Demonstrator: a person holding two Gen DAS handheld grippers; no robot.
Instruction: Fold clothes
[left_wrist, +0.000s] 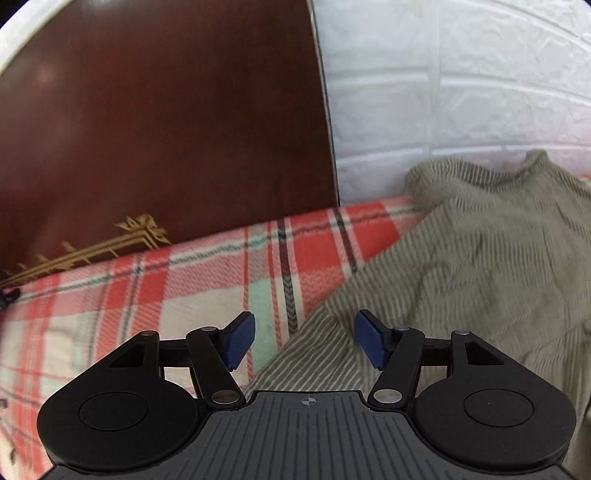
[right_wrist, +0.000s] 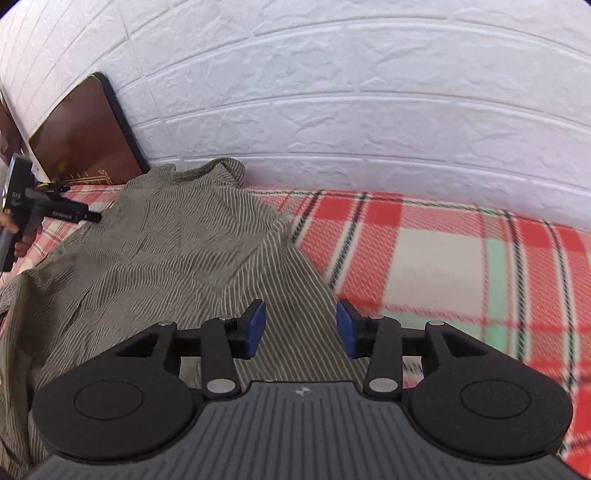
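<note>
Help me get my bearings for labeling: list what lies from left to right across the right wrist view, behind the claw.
Person's hand holding the left claw → brown headboard → striped shirt → bare plaid blanket.

The left wrist view was directed low and close across the plaid blanket (left_wrist: 155, 295) toward the headboard (left_wrist: 166, 129), the right wrist view toward the white wall (right_wrist: 369, 110), and the striped garment (left_wrist: 480, 258) was shared by both.
</note>
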